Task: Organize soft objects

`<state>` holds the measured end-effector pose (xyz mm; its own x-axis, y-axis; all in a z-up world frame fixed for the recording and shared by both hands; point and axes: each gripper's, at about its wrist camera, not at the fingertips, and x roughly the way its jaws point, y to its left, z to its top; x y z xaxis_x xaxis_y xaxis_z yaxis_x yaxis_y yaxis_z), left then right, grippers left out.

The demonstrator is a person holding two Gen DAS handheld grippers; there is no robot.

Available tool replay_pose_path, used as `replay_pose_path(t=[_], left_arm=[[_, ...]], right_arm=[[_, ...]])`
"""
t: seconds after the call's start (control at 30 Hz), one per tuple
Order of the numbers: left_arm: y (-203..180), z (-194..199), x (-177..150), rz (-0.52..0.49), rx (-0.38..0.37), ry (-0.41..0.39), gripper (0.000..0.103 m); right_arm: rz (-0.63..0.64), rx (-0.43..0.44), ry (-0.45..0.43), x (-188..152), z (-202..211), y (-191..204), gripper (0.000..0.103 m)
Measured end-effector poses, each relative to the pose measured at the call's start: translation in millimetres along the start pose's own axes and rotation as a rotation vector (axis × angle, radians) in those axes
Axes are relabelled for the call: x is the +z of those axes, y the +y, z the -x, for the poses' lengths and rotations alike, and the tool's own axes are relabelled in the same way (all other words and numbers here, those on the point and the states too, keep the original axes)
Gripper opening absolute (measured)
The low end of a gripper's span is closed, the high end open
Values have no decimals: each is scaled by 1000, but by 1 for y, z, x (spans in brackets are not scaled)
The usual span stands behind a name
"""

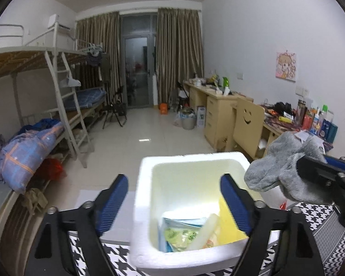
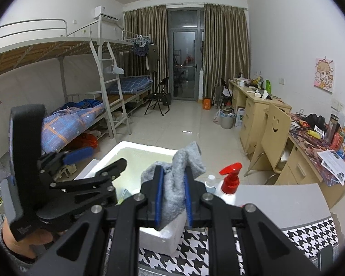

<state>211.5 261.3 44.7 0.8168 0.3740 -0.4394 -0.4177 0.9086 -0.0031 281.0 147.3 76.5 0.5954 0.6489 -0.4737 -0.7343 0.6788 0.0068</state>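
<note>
Dorm room setup, bunk beds [image 2: 85, 73] down one wall and cluttered desks [image 2: 260, 105] down the other, curtains [image 2: 225, 53] around a glass door at the far end; up close it's a surface with a black-and-white houndstooth cloth [image 2: 195, 250] and a white foam box [image 1: 195, 158] sitting on it. Right gripper [image 2: 173, 197] has its blue pads pinched tight on a grey sock [image 2: 174, 179], which bunches up above the fingers and hangs just over the near right edge of the box; from the left wrist view the same sock [image 1: 280, 168] sits beside the box's right rim, not inside it. Left gripper [image 1: 174, 204] has its jaws spread wide with nothing between them, hovering over the box's left wall and opening. Inside the box there's a greenish packet [image 1: 181, 237] and some yellow stuff at the bottom; a red-topped pump bottle [image 2: 230, 179] stands just right of the box.
</note>
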Motion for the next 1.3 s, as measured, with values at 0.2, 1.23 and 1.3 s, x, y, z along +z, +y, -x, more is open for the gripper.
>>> replay_pose_path(t=[0.2, 1.23, 1.3], left_arm=[[10, 20, -1, 18, 66, -48, 102], [26, 80, -15, 29, 89, -80, 102], [23, 92, -17, 29, 85, -92, 102]], right_arm=[[17, 15, 11, 3, -8, 11, 21], [8, -4, 4, -2, 25, 27, 87], [7, 3, -8, -5, 39, 29, 92]])
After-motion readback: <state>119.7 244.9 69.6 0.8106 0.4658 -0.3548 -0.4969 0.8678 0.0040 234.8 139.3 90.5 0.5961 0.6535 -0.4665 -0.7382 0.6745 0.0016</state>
